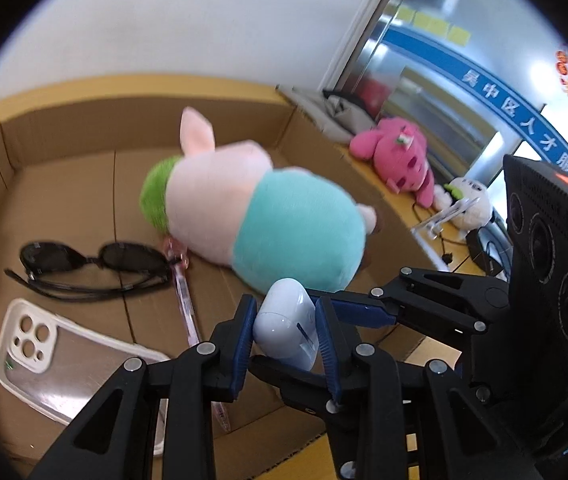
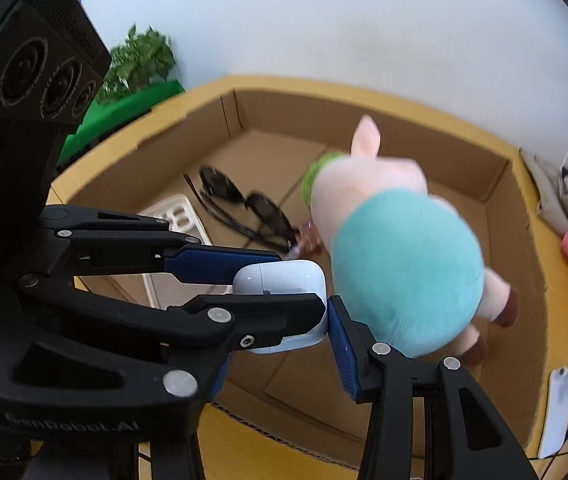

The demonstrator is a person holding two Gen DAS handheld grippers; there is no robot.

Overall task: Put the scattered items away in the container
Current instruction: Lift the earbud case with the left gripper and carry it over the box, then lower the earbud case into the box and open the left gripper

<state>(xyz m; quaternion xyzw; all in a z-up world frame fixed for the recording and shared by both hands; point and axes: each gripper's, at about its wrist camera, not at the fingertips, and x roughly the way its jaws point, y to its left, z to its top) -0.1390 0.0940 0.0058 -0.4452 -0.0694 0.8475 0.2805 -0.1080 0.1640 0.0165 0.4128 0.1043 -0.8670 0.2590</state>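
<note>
A white earbud case (image 1: 289,326) is clamped between the blue pads of my left gripper (image 1: 284,332), held above the near part of the open cardboard box (image 1: 64,128). In the right wrist view the same case (image 2: 284,280) shows between the left gripper's fingers (image 2: 220,260), which cross in from the left. My right gripper (image 2: 284,344) sits just under and beside the case, its right finger (image 2: 343,352) clear and the left finger mostly hidden; its jaws look open around the case. Inside the box lie a pig plush (image 1: 268,208), sunglasses (image 1: 92,264), a phone case (image 1: 56,356) and a pink pen (image 1: 186,300).
On the yellow table (image 1: 403,184) right of the box lie a pink plush (image 1: 399,152), a white plush (image 1: 467,200), a clear stand with a black cable (image 1: 439,216) and a grey pouch (image 1: 335,112). A potted plant (image 2: 140,60) stands at the left wall.
</note>
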